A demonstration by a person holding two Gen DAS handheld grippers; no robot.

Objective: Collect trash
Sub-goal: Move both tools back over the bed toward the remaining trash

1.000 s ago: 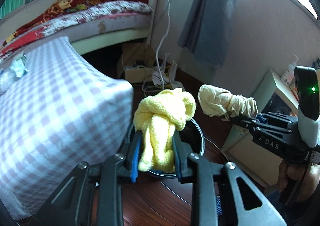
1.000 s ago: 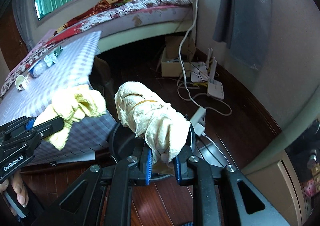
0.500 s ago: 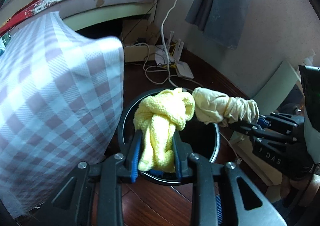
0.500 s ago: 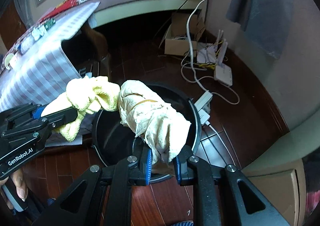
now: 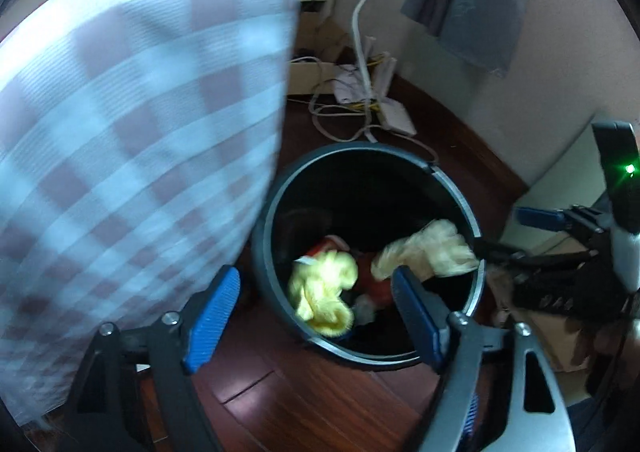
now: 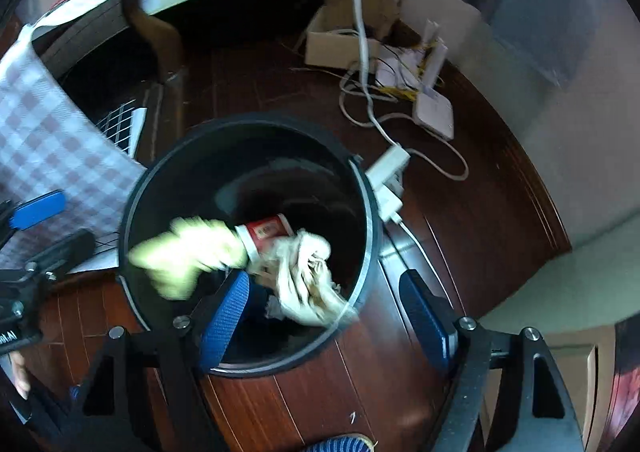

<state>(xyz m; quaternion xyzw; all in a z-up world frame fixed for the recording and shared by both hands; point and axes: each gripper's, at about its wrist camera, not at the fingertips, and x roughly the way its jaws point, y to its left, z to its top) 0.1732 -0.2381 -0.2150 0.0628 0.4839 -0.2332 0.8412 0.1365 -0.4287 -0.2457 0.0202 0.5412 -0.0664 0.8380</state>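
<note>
Pointing steeply down over bin (image 5: 276, 252) | left hand-held gripper (image 5: 316, 308) opening, empty | right hand-held gripper (image 6: 332, 316) opening, empty

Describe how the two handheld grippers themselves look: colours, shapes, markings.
Both are alike: the left gripper and right gripper have black angular arms with triangular cut-outs, silver bolts at the joints, and ribbed blue pads on the fingers. Seen from the left wrist, the right gripper's body shows a green light. White lettering marks each body, partly cut off.
</note>
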